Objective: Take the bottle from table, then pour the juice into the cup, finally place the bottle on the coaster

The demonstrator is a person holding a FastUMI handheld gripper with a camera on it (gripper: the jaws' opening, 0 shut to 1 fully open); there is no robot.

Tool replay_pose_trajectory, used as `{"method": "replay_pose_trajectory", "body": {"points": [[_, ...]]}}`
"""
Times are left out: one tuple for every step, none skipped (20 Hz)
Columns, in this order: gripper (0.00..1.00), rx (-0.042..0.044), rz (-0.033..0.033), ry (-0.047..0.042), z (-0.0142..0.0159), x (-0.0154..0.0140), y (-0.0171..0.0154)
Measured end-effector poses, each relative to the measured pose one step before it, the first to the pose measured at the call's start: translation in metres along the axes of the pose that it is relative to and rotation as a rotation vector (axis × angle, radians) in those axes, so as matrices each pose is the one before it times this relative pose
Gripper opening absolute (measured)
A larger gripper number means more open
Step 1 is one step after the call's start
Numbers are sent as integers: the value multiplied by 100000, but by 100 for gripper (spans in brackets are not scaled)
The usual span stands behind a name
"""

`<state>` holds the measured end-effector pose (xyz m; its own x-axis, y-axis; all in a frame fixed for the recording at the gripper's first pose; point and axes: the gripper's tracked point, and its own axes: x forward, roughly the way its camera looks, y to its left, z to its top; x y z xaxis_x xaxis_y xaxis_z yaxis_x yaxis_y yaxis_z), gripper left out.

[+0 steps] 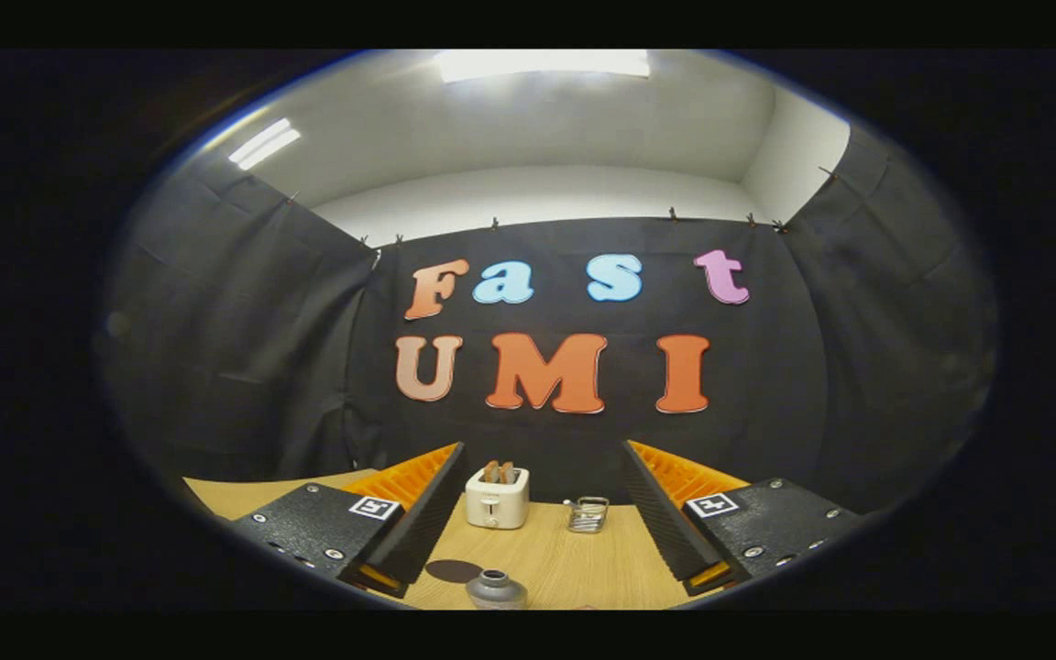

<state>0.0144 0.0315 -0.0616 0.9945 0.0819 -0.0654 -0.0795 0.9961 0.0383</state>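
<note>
The top of a grey bottle (496, 588), with its dark neck and cap, pokes up from below between my two fingers, nearer the left one. My gripper (542, 500) is open, its fingers wide apart and raised above the wooden table (565, 559); neither touches the bottle. A dark round coaster (453, 570) lies flat on the table just left of the bottle and beside the left finger (423, 513). A small clear glass cup (588, 514) with a handle stands further ahead, closer to the right finger (661, 513).
A cream toaster (497, 496) with two slices of bread in its slots stands at the back of the table, left of the cup, against the black cloth wall. Bare table runs between the toaster and the bottle.
</note>
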Motion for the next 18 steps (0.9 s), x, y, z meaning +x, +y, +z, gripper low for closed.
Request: {"method": "replay_pose_trajectory", "body": {"points": [[98,-140,254,1178,-717,-91,131],[98,50,120,1124,-632,-50,86],[98,106,405,1034,-816,-10,159],[98,292,581,1178,-719,-49,216],[98,320,761,1536,-885,-7,233],[98,482,648,1815,-915,7,225],[98,408,768,2060,-1033,-74,273],[98,566,594,1916,-919,-24,172],[98,766,647,1364,-760,34,160],[98,695,891,1367,-850,53,284],[98,666,717,1433,-892,134,145],[98,440,796,1382,-842,66,115],[98,238,285,1339,-760,-28,81],[98,-150,119,937,-675,-25,-62],[98,-198,-170,699,-573,136,13],[98,-171,-78,853,-665,162,21],[98,55,-66,1029,-643,139,-106],[98,136,-43,1326,-722,154,-48]]}}
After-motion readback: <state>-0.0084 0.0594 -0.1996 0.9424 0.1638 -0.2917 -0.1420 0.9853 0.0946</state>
